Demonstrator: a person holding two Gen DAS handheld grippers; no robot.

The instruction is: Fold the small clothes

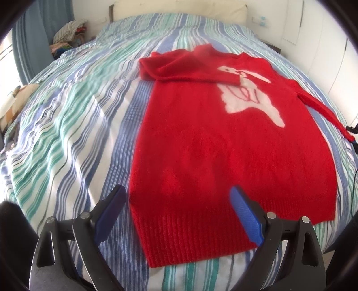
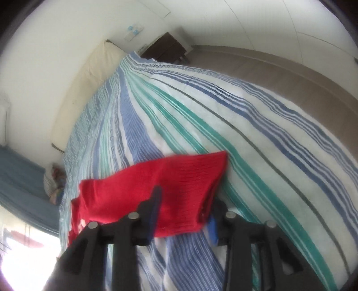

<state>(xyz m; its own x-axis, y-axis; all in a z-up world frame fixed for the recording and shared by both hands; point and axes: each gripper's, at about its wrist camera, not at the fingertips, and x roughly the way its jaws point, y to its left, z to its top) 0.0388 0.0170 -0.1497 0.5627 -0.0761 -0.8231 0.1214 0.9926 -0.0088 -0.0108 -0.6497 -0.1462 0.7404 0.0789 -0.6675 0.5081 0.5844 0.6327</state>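
A red knit sweater with a white figure on its chest lies flat on the striped bed cover, hem towards me. One sleeve is folded across the chest; the other sleeve stretches out to the right. My left gripper is open just above the hem's left part, holding nothing. In the right wrist view the red sleeve cuff lies between the fingers of my right gripper. Its jaws look open around the cuff, but I cannot tell whether they grip it.
A cream headboard cushion runs along the far edge of the bed. A pile of clothes sits at the far left. A dark nightstand stands by the wall. The bed's right edge drops to a grey-brown floor.
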